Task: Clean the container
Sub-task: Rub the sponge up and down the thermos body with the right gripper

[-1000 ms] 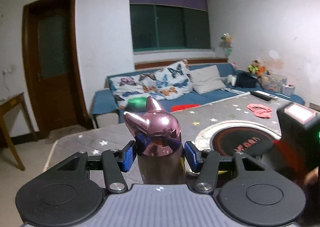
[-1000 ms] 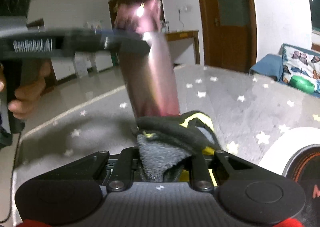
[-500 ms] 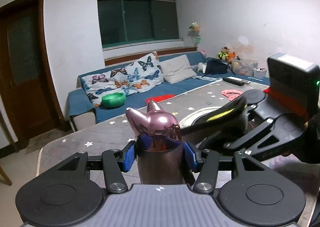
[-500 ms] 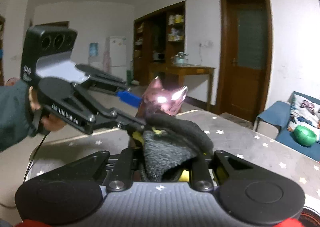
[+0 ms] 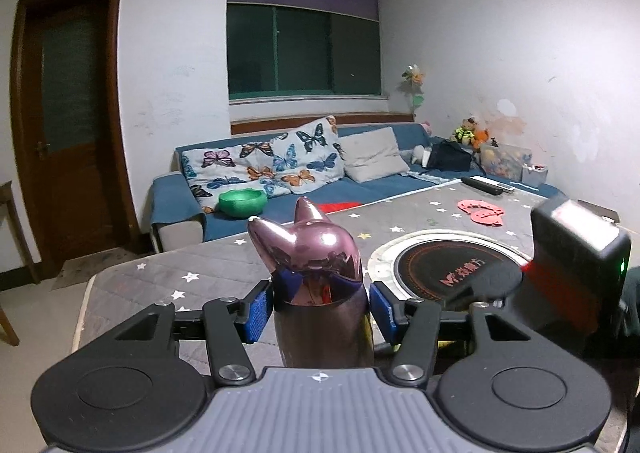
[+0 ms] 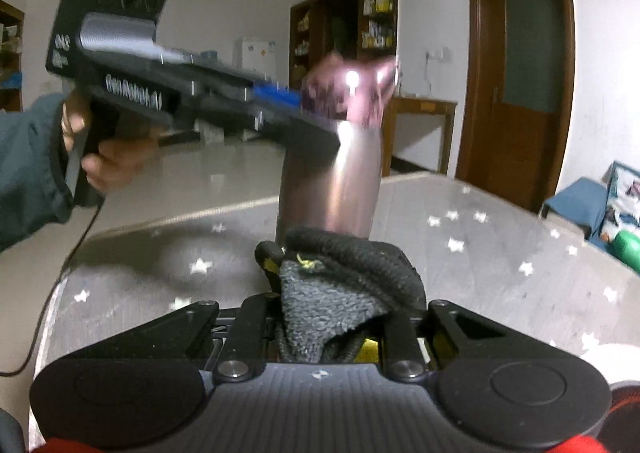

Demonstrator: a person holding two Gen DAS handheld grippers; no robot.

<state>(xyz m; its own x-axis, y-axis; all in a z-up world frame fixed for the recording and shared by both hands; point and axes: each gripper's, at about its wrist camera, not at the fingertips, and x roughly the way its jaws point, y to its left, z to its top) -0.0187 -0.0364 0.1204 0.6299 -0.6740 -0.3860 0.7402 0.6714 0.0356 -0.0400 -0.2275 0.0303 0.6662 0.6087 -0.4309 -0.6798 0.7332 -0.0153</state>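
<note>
Grey quilted cloth with white stars covers the table [image 5: 132,285], which fills the near ground of both wrist views. Nearest in the left wrist view, the left gripper [image 5: 320,311] is clenched on the neck of the container [image 5: 320,293], a shiny pink metal flask with a cat-eared cap, its blue pads [image 5: 256,309] pressed to either side just under the cap; the flask stands upright between the fingers. Just right of it, the right gripper [image 6: 332,317] shows only as a black body with a red band, low beside the flask. In the right wrist view, that gripper is clamped on a dark grey cloth [image 6: 340,293] with a black edge and yellow flecks, bunched between its fingers and lying against the lower part of the flask; motion blur softens the cap. A hand [image 6: 104,157] in a dark sleeve holds the left tool's handle at far left. Farther on the table lies a round black cooktop [image 5: 456,271], then pink cut-outs [image 5: 482,211]. Beyond stand a blue sofa [image 5: 172,197] with butterfly cushions, a green bowl [image 5: 242,203] and a dark window [image 5: 302,49].
</note>
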